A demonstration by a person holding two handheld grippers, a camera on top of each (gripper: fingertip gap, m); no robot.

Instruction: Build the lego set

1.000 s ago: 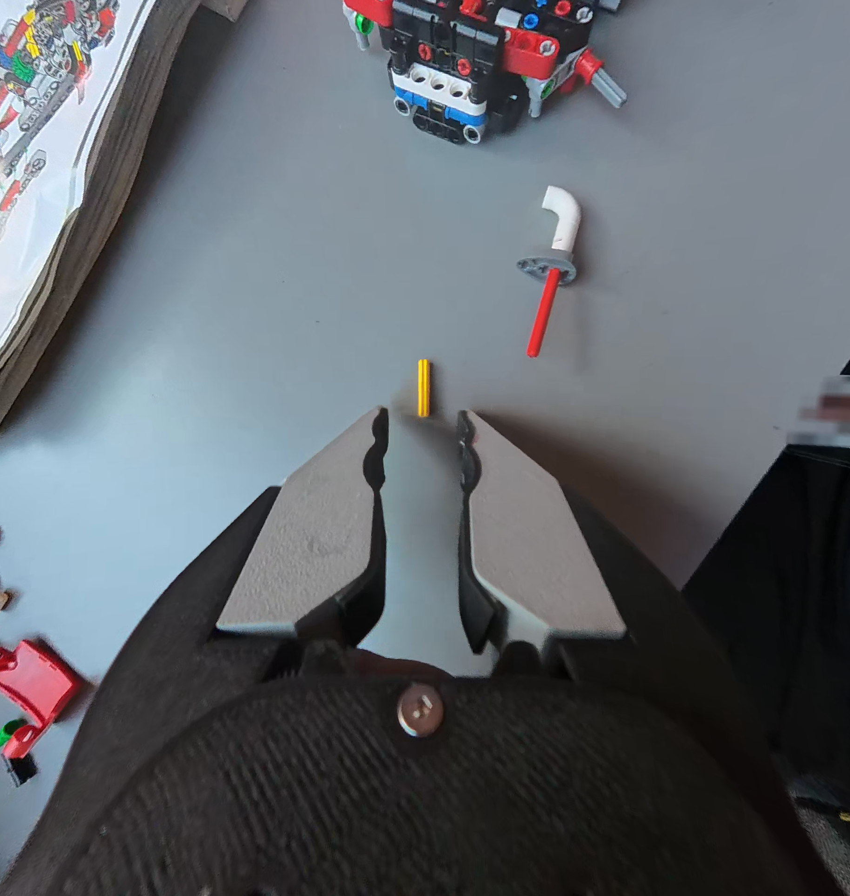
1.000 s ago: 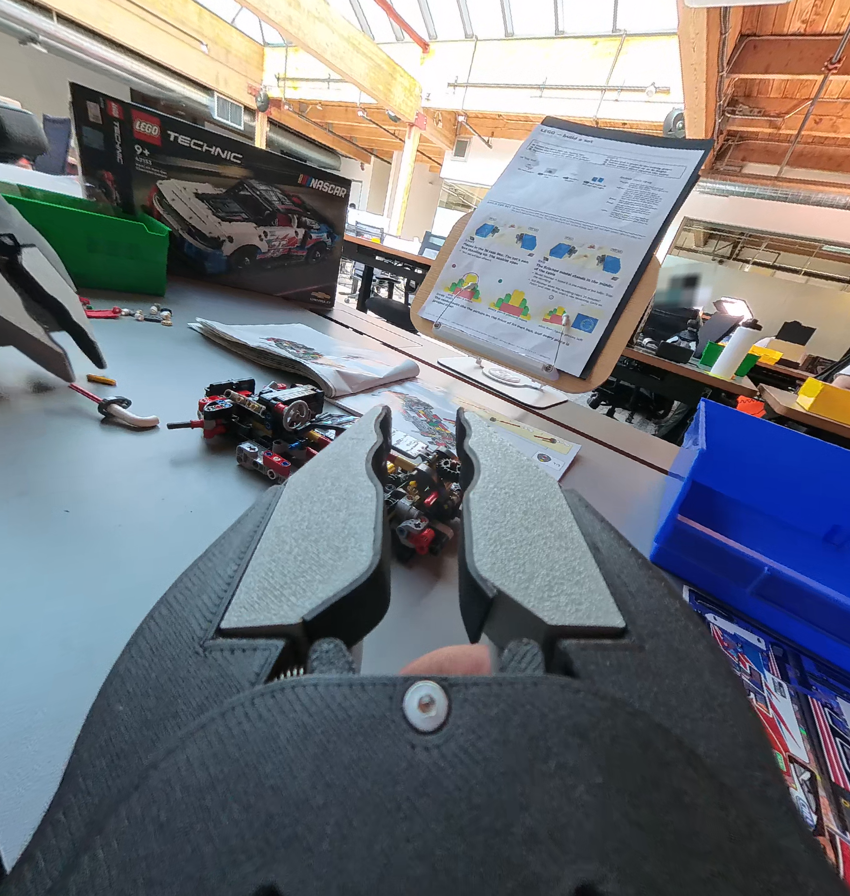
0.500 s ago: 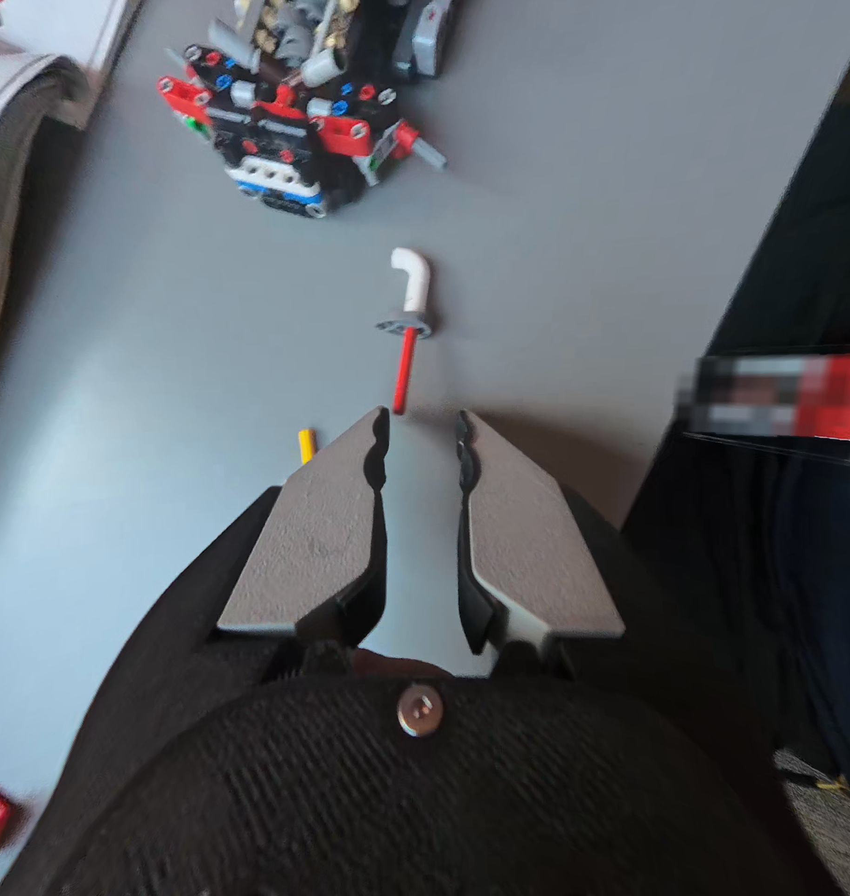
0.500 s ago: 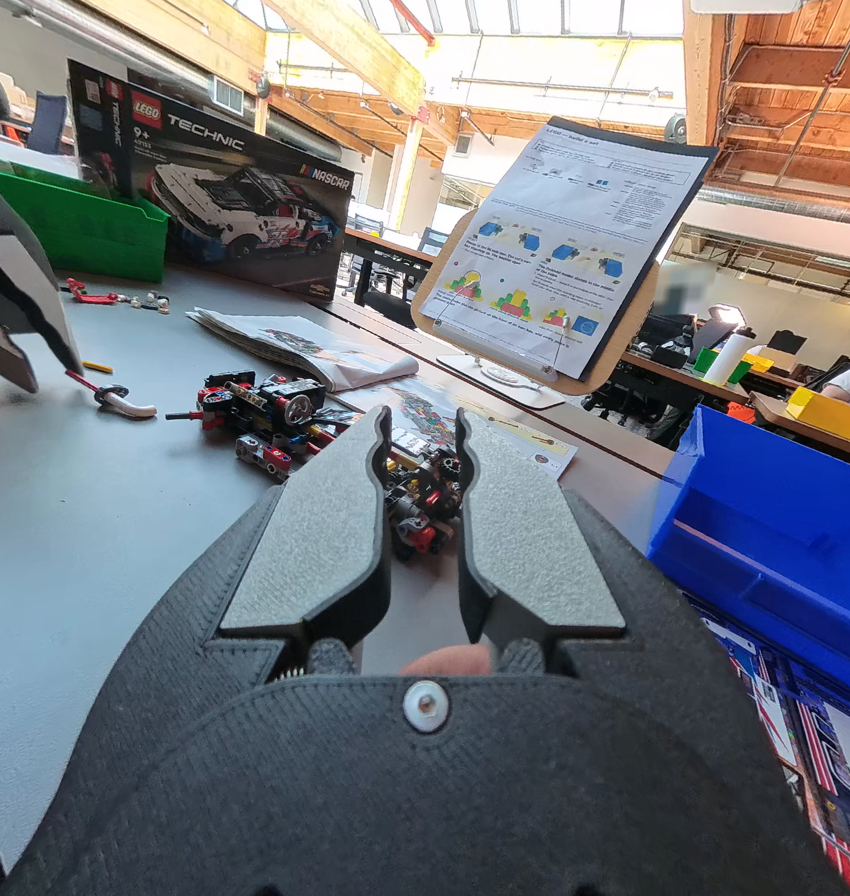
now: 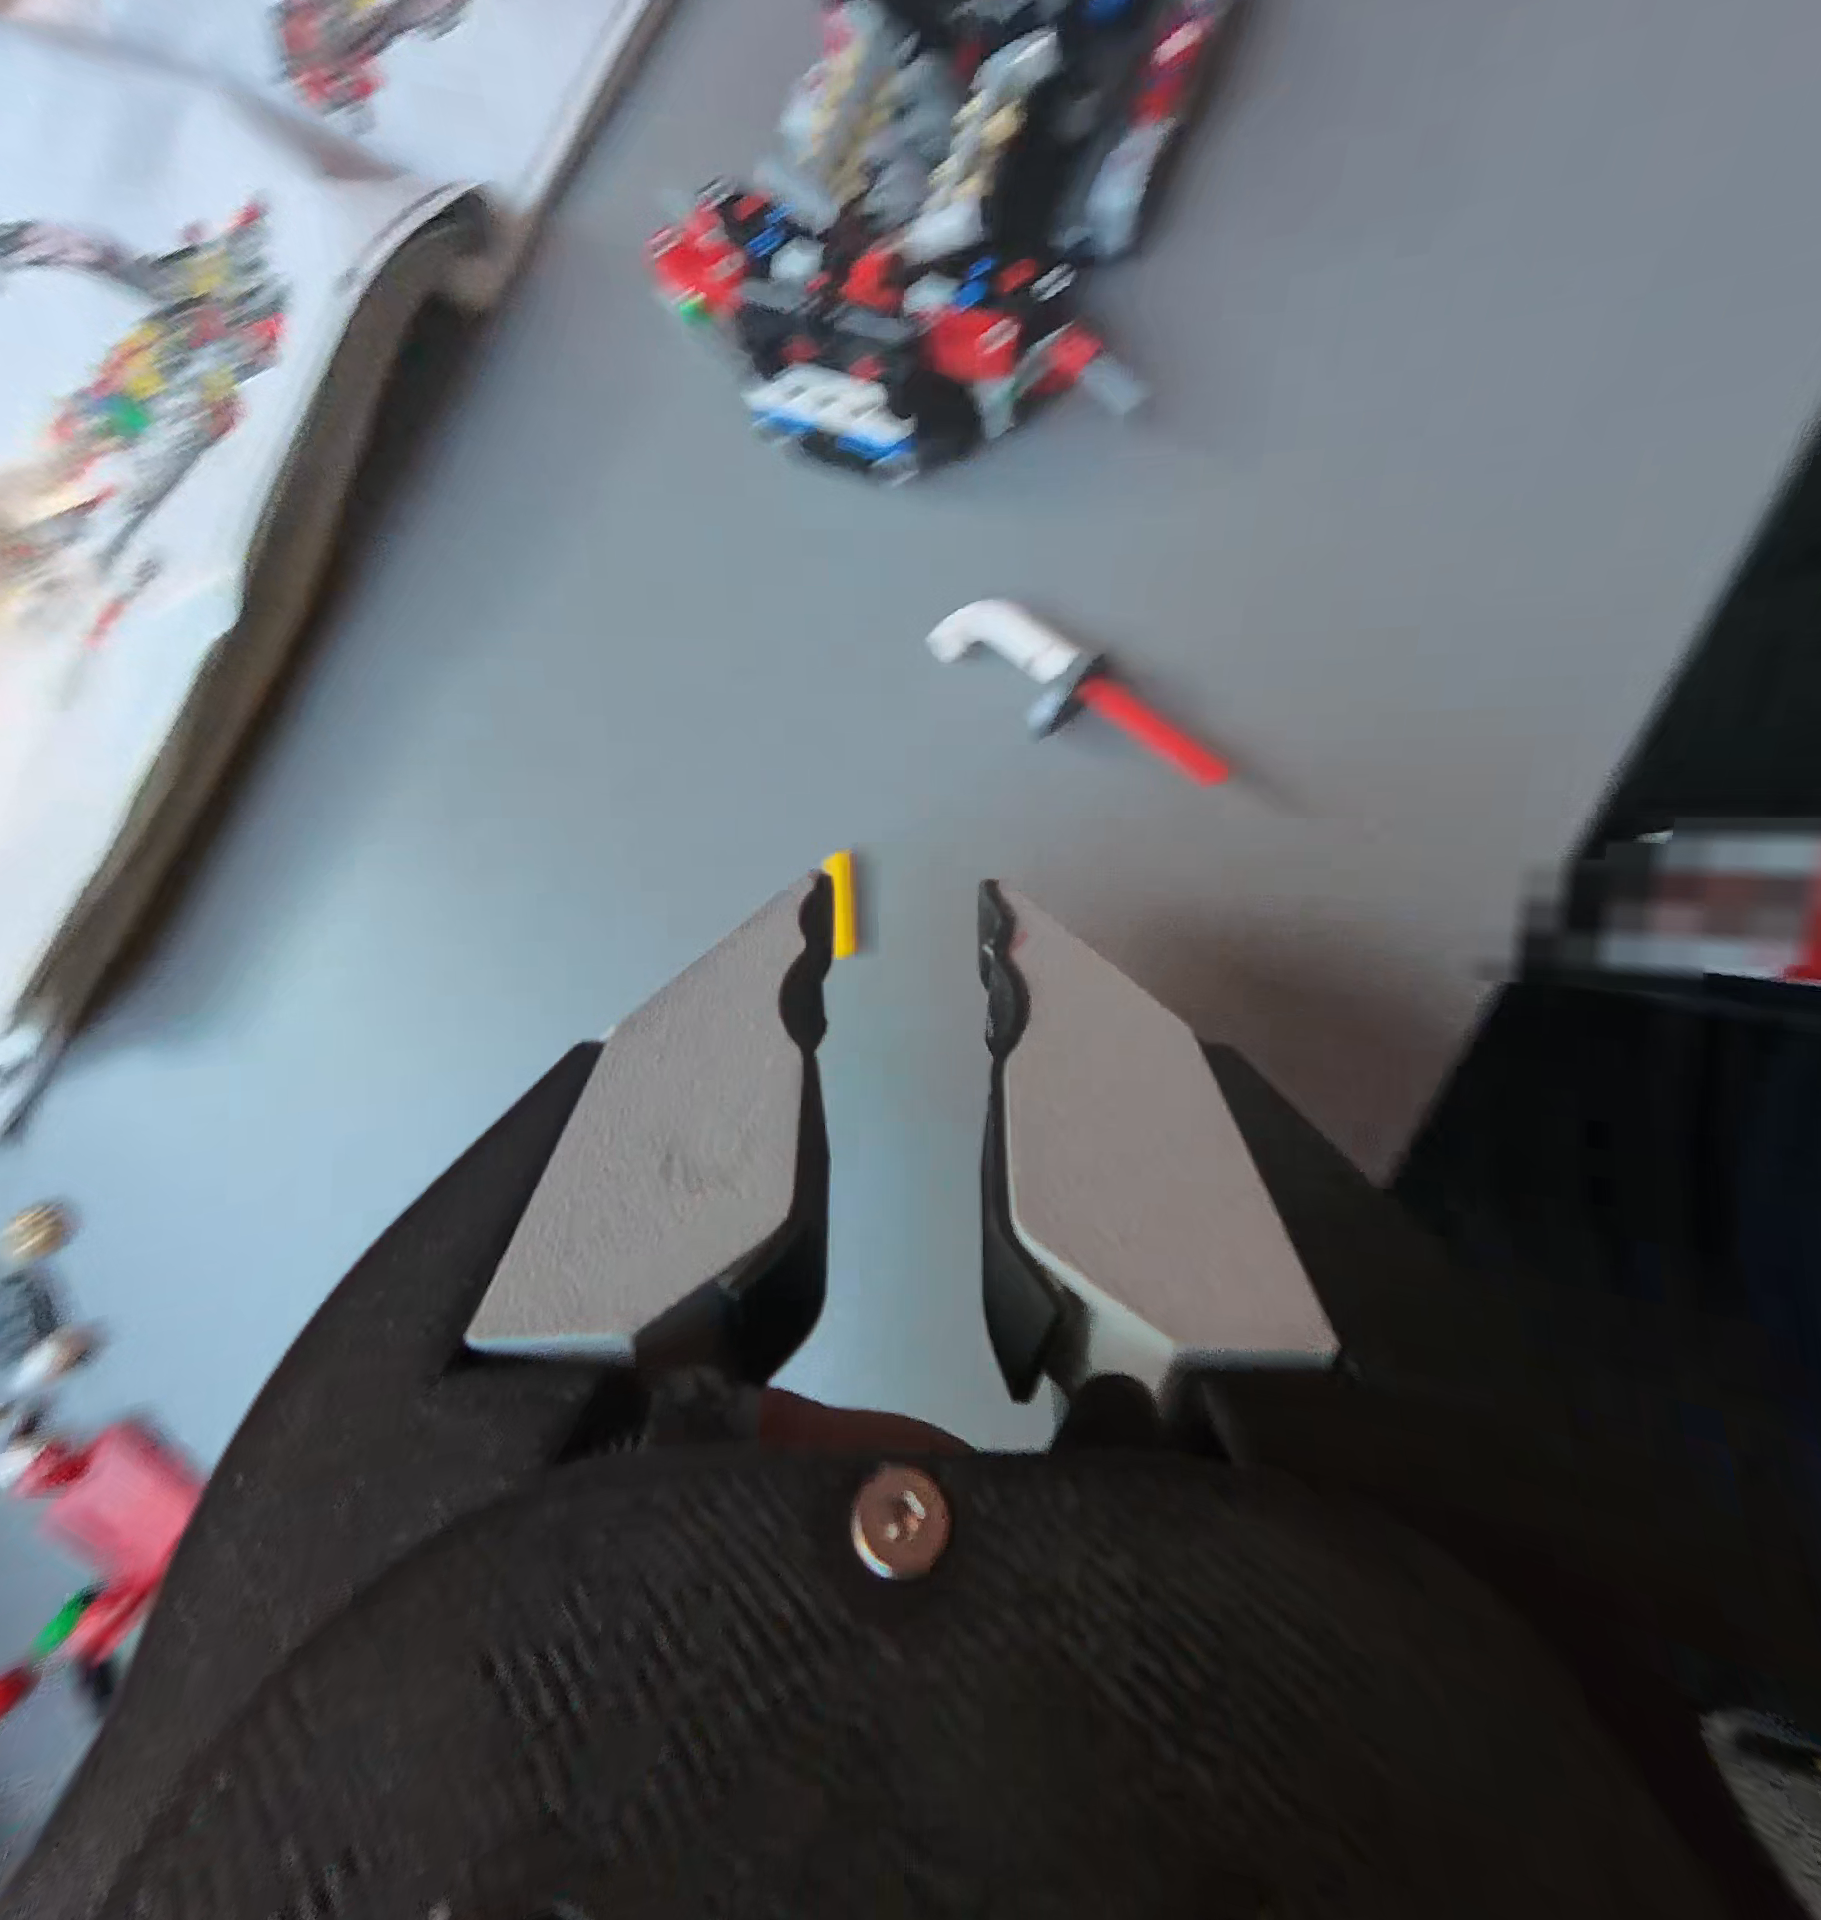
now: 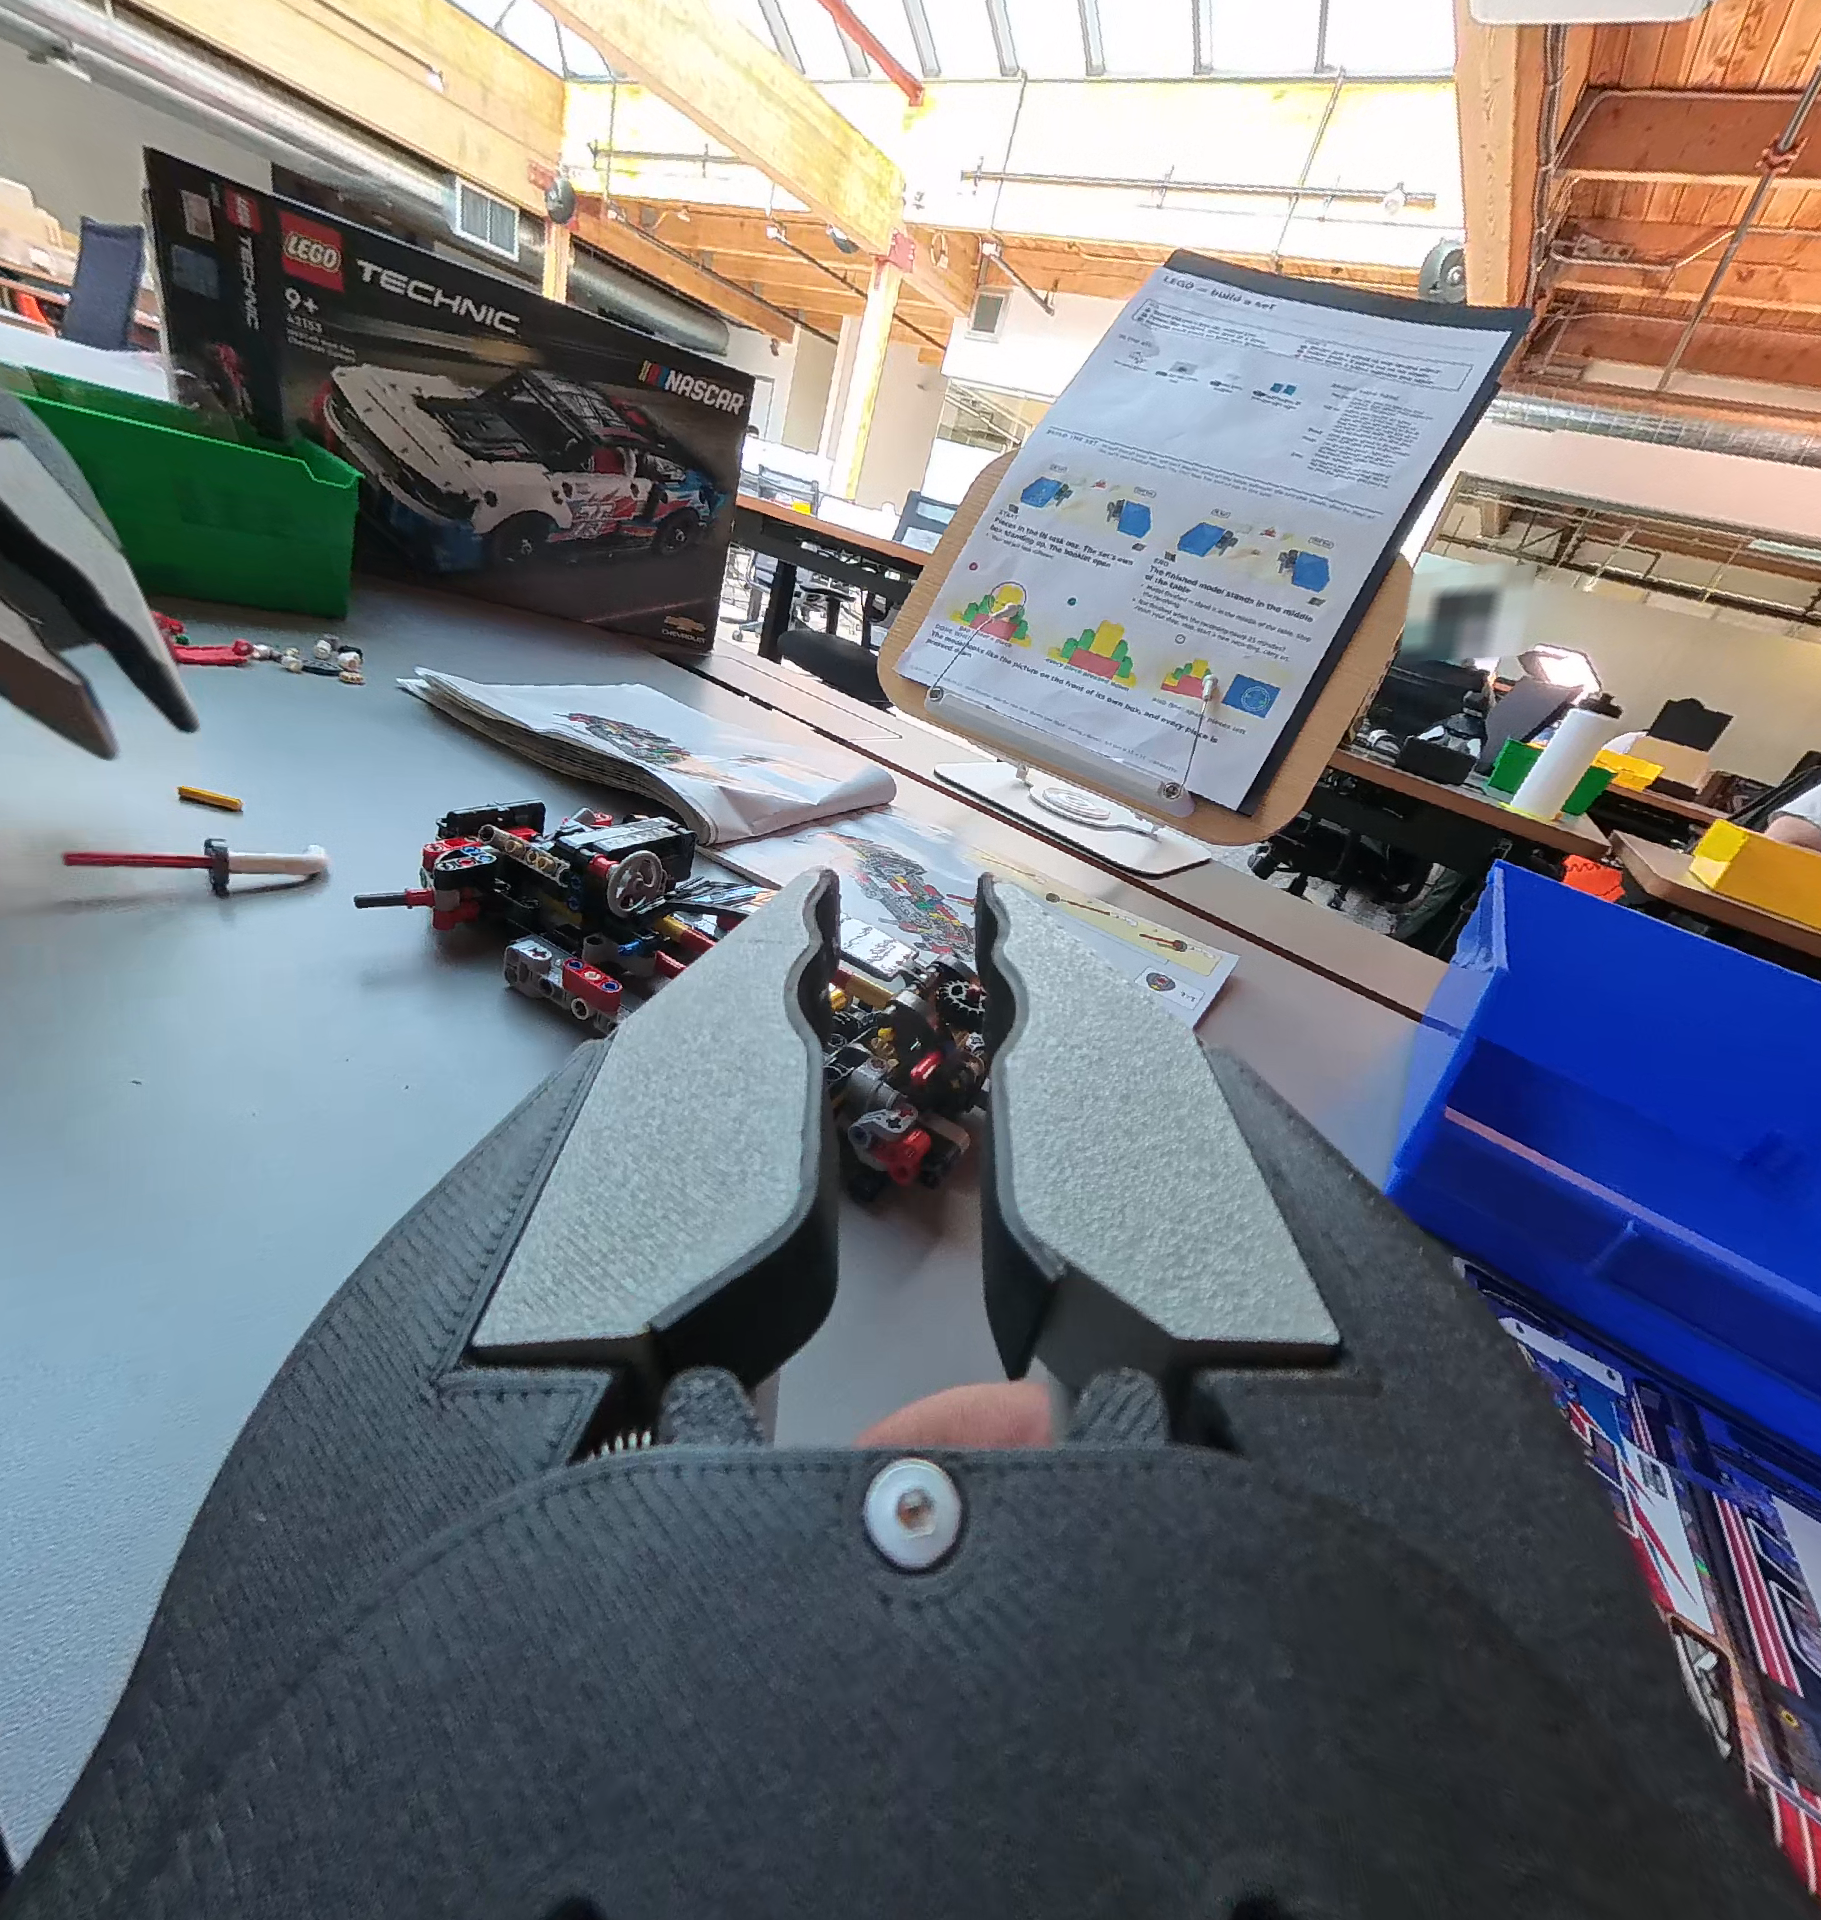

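A grey table [image 6: 210, 1091] carried everything. At its far left stood a green bin [image 6: 220, 509] and beside it a large dark set box [image 6: 490, 447] with a white car pictured on it; at the near right sat a blue bin [image 6: 1654, 1122]. A tilted document stand [image 6: 1197, 561] held a printed sheet at the far right, and an open instruction booklet [image 6: 677, 748] lay in the middle of the table.

Just near of the booklet lay the partly built brick chassis [image 6: 573, 883], black, red and grey. The right gripper [image 6: 906, 914] hovered over its near end with its fingers [image 6: 719, 1091] parted and nothing between them; the chassis showed through the gap below.

The left gripper [image 5: 901, 899] hung above the table at the far left, fingers also apart and unloaded. A small yellow axle [image 5: 841, 902] lay flat on the table under its left fingertip, probably not touched, though motion blur made that hard to judge. A red axle with a grey disc and white elbow piece [image 5: 1072, 681] lay farther off to the right. Small loose parts [image 6: 303, 655] were scattered by the green bin.
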